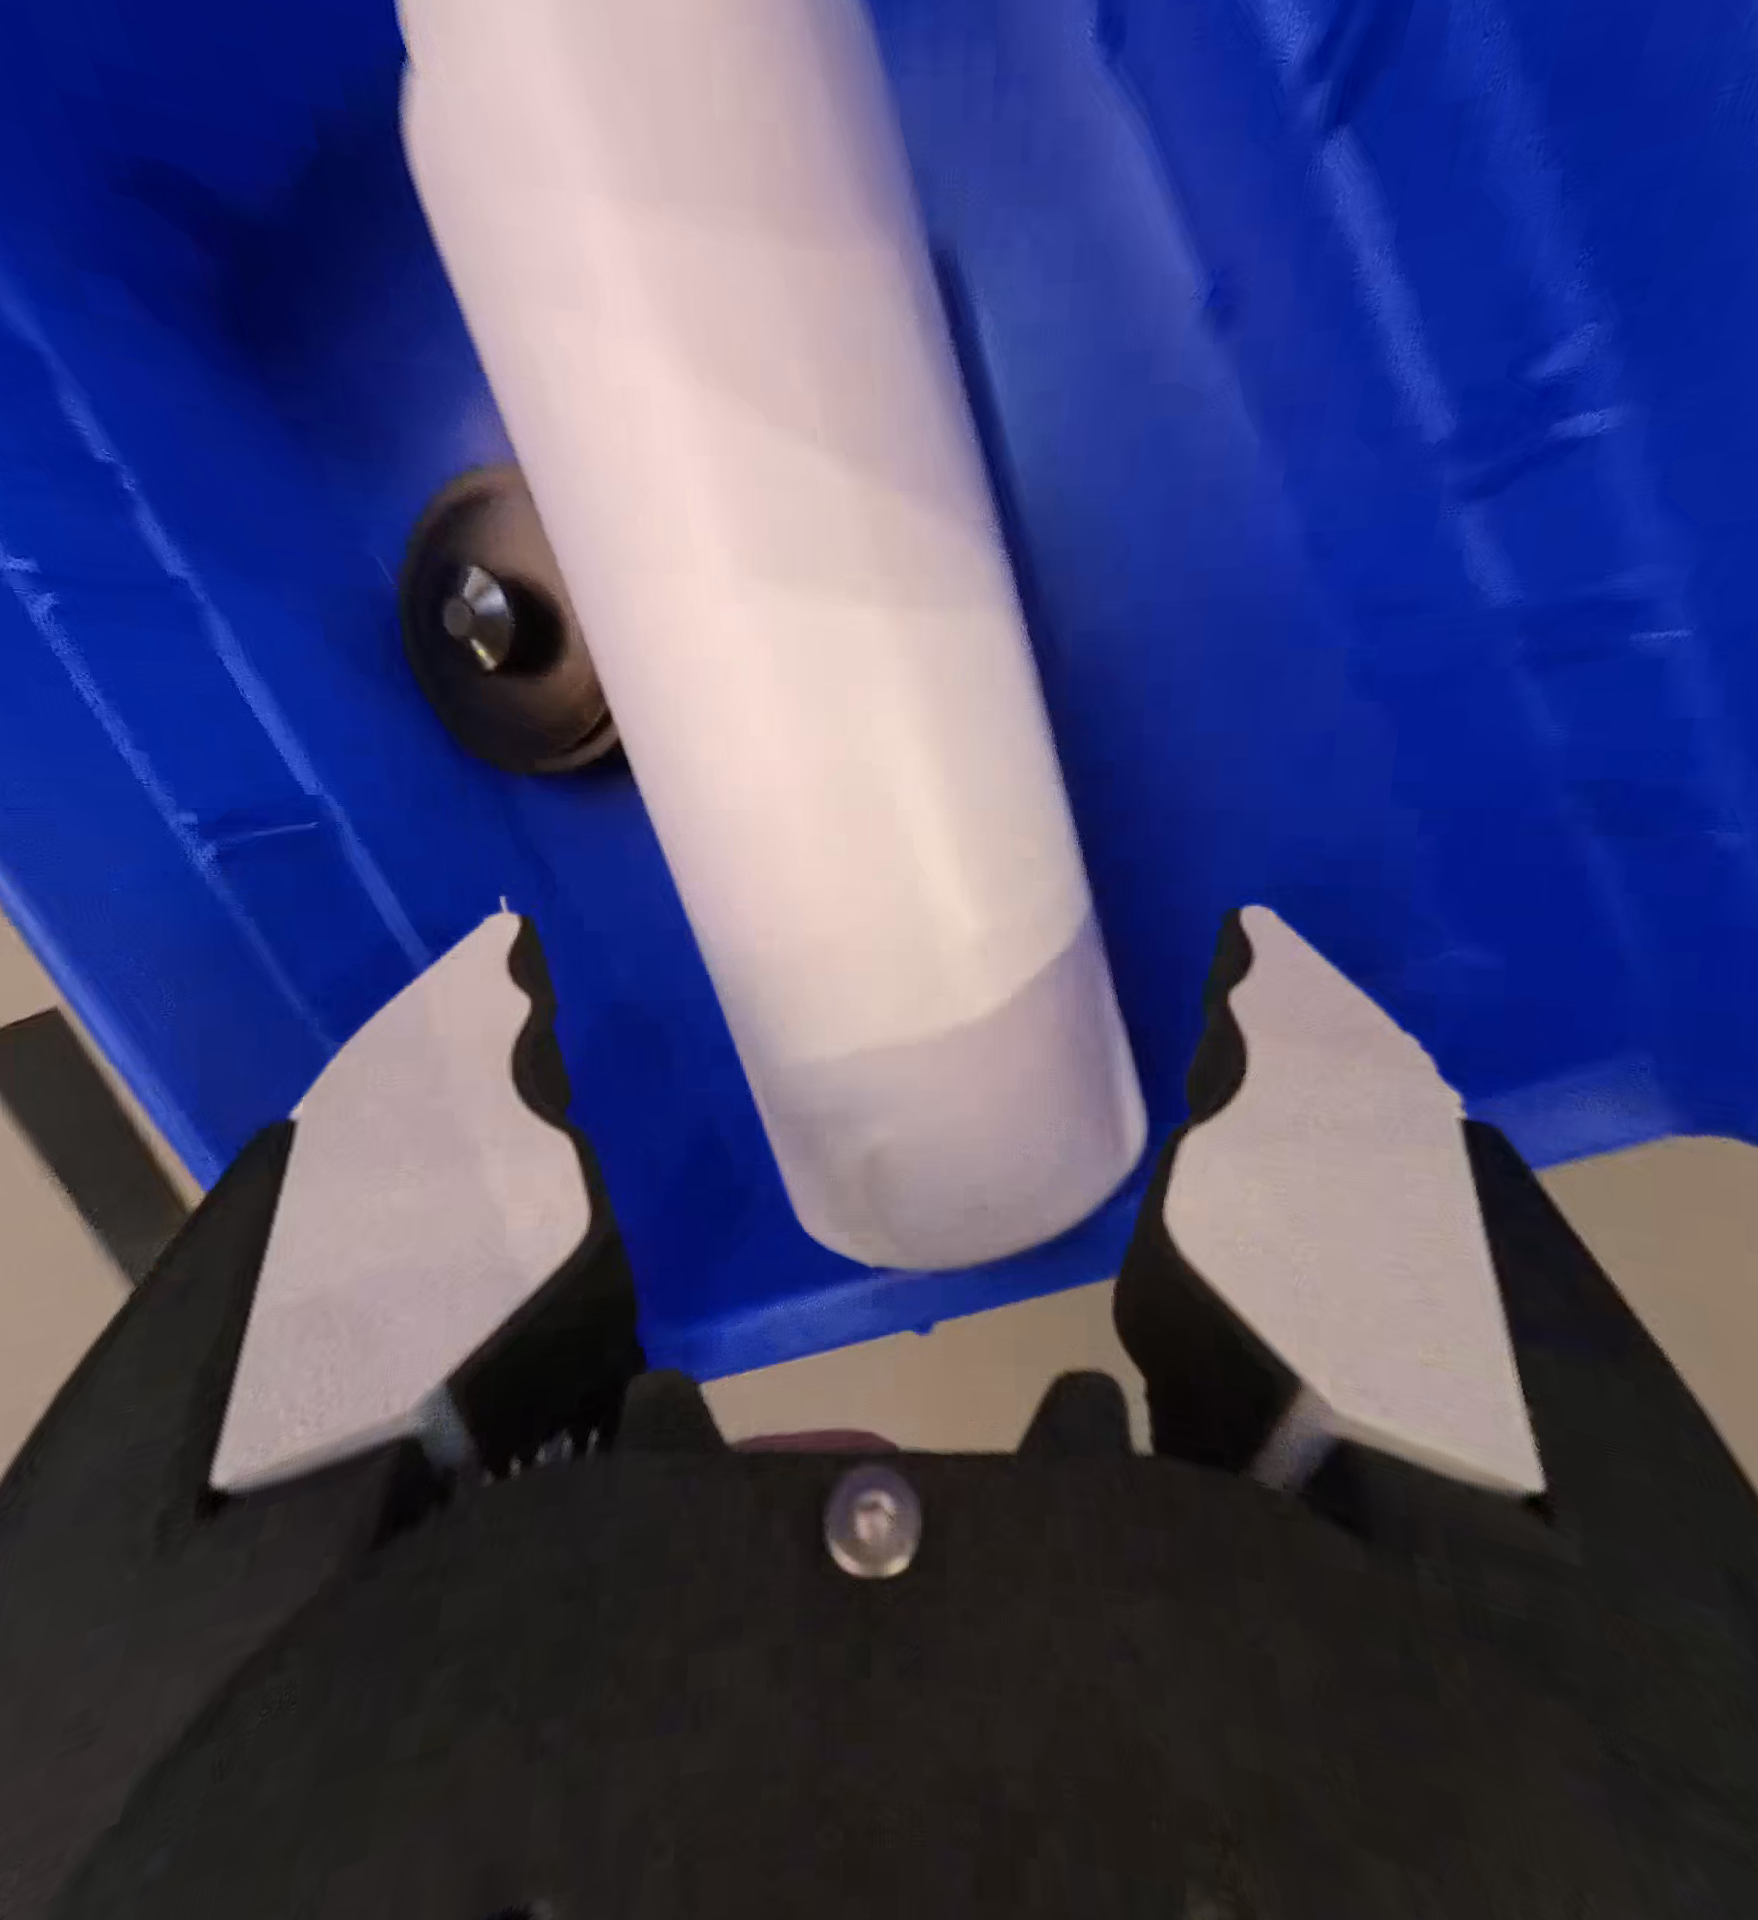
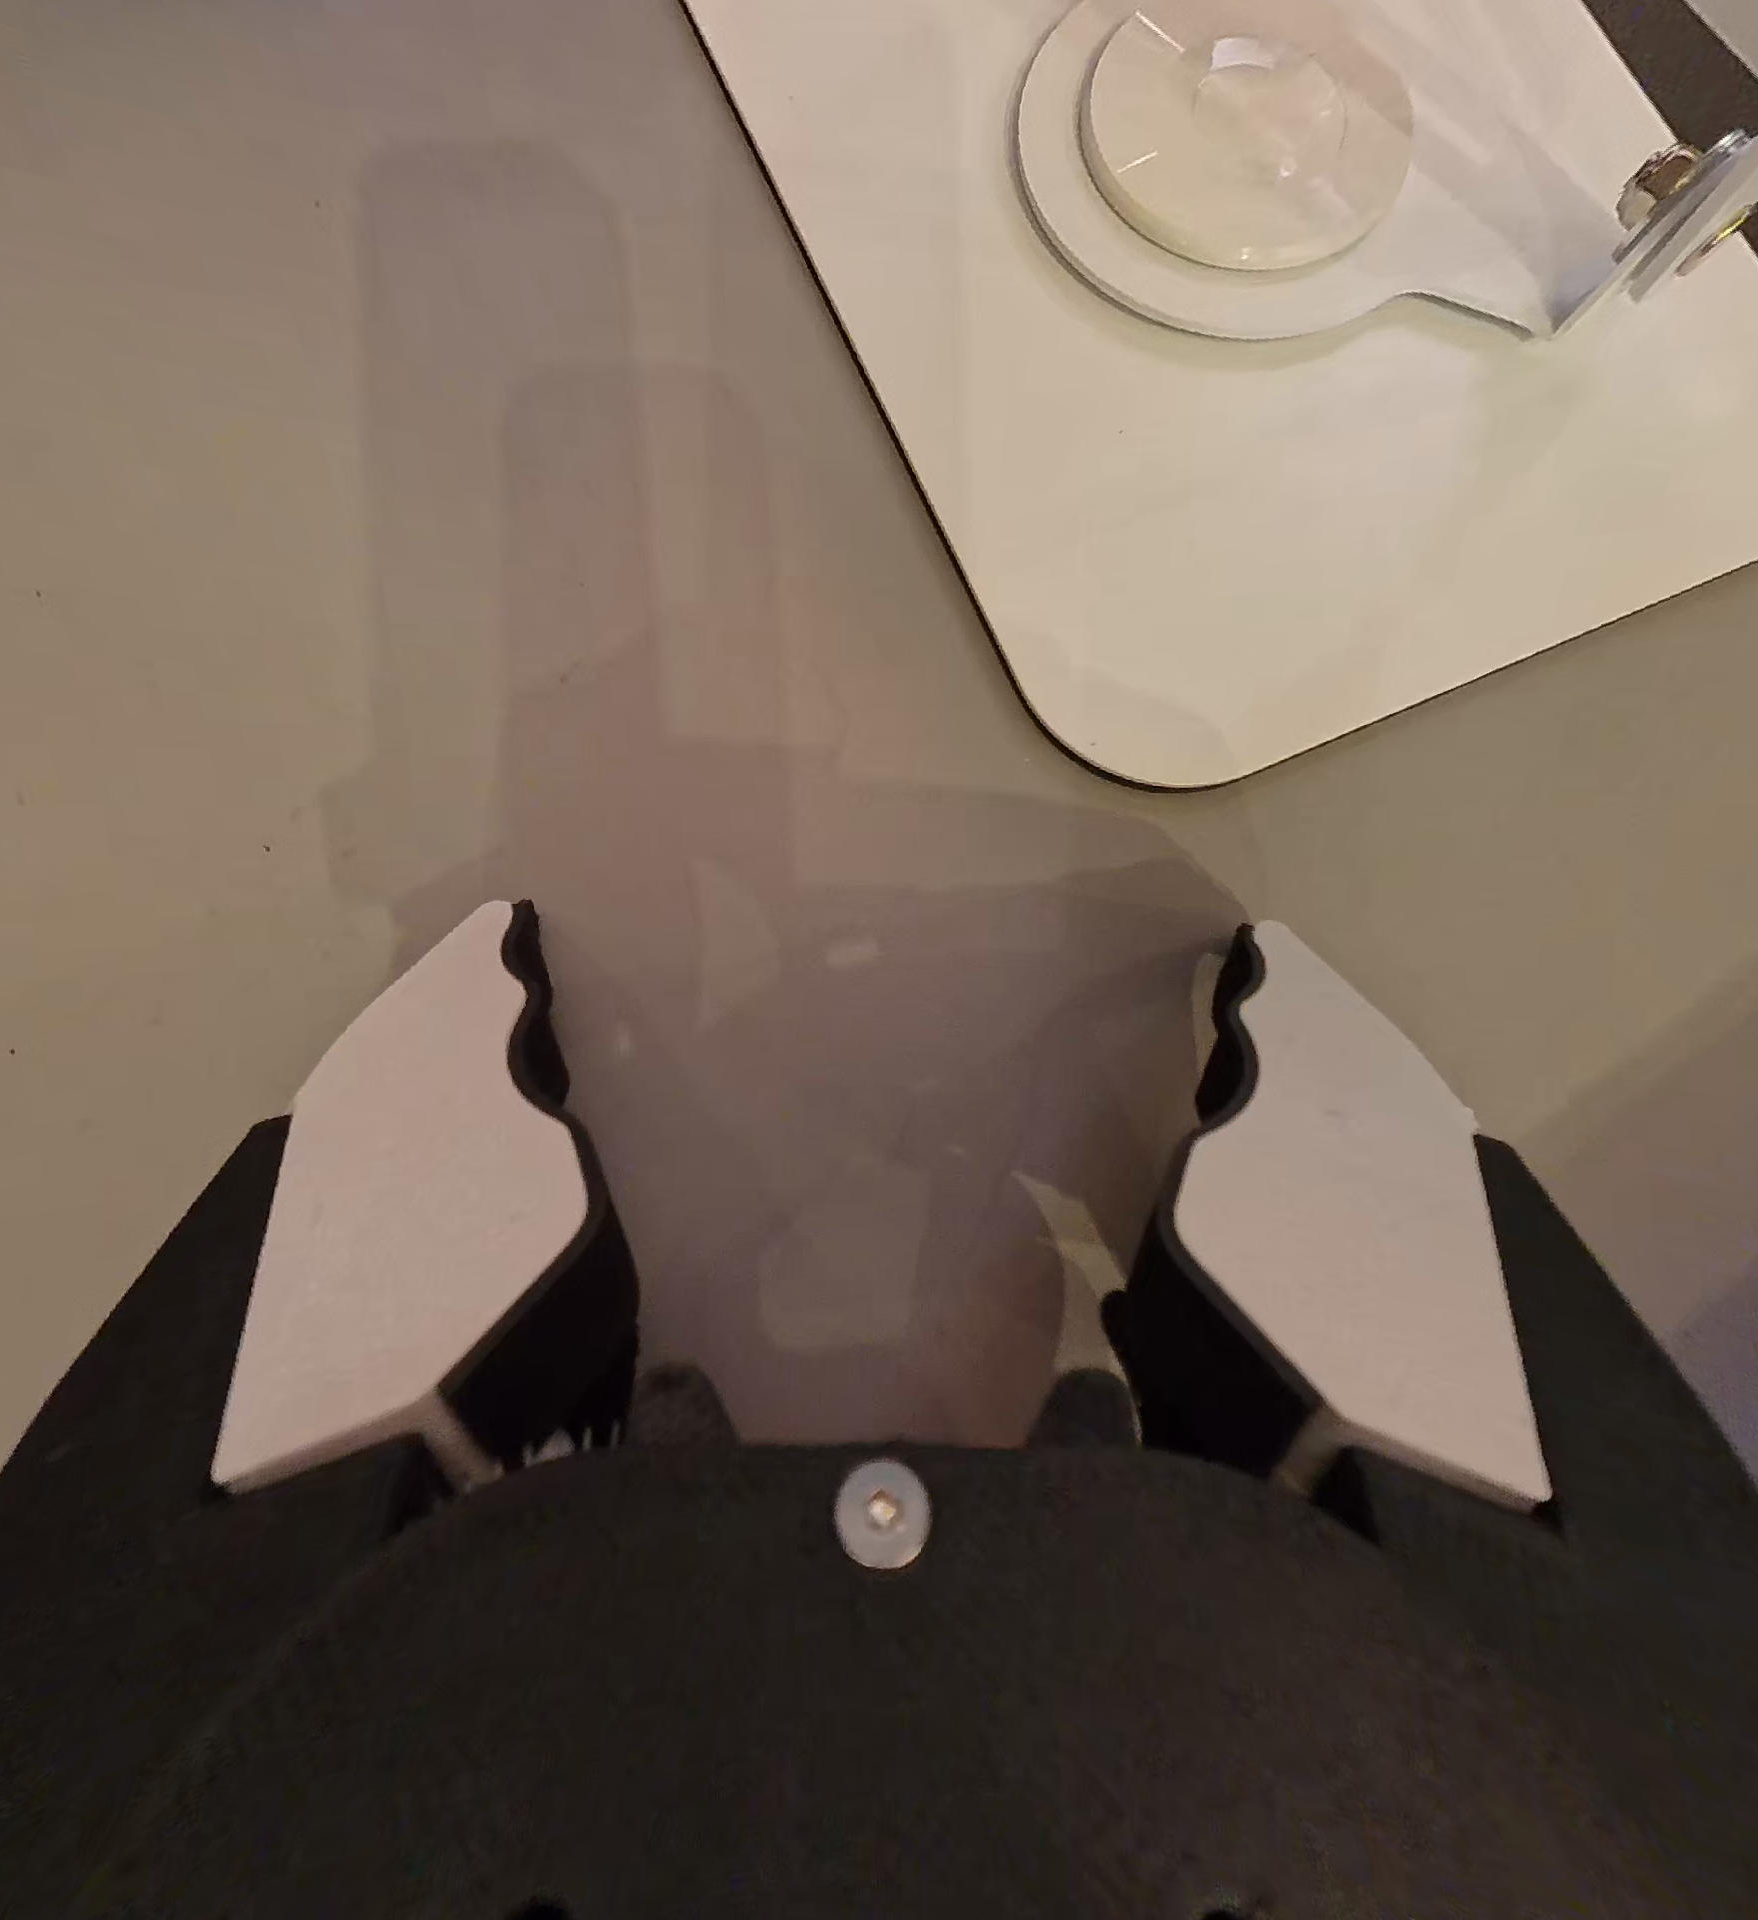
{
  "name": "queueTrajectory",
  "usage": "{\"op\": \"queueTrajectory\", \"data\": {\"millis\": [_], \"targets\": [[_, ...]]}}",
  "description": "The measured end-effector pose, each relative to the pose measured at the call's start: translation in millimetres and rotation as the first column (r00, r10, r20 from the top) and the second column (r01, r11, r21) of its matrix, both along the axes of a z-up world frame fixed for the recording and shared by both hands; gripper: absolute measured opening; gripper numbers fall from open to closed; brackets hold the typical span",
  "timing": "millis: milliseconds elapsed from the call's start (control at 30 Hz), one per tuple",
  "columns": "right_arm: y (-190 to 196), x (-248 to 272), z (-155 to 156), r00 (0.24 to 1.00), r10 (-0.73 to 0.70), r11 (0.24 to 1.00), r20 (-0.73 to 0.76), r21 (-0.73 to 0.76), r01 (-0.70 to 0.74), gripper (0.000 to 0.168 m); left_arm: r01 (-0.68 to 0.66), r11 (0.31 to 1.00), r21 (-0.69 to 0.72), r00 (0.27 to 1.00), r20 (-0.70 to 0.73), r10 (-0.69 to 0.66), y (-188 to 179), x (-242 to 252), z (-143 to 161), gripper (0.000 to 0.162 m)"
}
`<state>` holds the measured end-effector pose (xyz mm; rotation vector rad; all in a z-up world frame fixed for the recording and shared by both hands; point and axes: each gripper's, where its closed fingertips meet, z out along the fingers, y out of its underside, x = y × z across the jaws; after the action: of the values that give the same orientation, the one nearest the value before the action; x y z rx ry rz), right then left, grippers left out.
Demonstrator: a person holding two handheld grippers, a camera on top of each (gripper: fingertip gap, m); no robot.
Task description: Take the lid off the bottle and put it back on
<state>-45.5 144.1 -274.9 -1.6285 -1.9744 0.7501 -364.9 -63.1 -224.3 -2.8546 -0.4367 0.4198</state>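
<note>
- The left gripper [image 1: 875, 925], black-bodied with pale grey finger plates, is hanging over a pale lilac cylindrical bottle [image 1: 750, 582] with its jaws spread wide and nothing between them clamped.
- The bottle is lying on its side in a bright blue plastic bin [image 1: 1426, 520], one rounded end pointing toward the gripper and sitting in the gap between the fingers without touching either one.
- A faint seam is running round the bottle near that end; whether this is the lid I cannot tell, since the view is smeared with motion blur.
- A black round fitting with a shiny metal centre [image 1: 501, 644] is sitting on the bin floor, just beside the bottle on its left and partly hidden behind it.
- The bin is resting on a beige tabletop [image 1: 13, 1039], visible past its rim.
- The right gripper [image 2: 880, 925] is hovering above the bare table, jaws released and empty, casting a soft shadow below.
- A white rounded-corner board [image 2: 1270, 540] is lying toward the upper right of that view, carrying a clear round disc on a white ring [image 2: 1218, 145] and a clear bracket with a bolt [image 2: 958, 187]... 
- The bottle is not showing in the right wrist view.
</note>
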Motion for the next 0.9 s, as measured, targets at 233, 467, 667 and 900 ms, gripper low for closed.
{"op": "queueTrajectory", "data": {"millis": [233,467,667,900], "targets": [[0.0,-0.2,-0.2,1.000,0.000,1.000,0.000,0.000,0.000,0.120,0.049,0.964,-0.261,0.994,0.112,-0.020,-6.0,-14.5,-37.6,0.100],[0.0,-0.3,-0.3,1.000,0.001,1.000,-0.001,0.000,-0.001,0.120,0.039,0.990,-0.133,0.998,0.045,-0.033,3.0,-22.3,-25.7,0.087],[-0.2,-0.3,-0.3,1.000,0.003,1.000,-0.001,0.000,-0.003,0.119,0.010,0.998,0.055,1.000,0.001,-0.010,-6.1,-21.8,2.5,0.087],[0.2,-0.1,0.7,1.000,0.002,1.000,-0.009,0.007,-0.002,0.117,-0.022,0.932,0.363,0.994,-0.094,0.060,-31.6,0.2,63.9,0.087]]}}
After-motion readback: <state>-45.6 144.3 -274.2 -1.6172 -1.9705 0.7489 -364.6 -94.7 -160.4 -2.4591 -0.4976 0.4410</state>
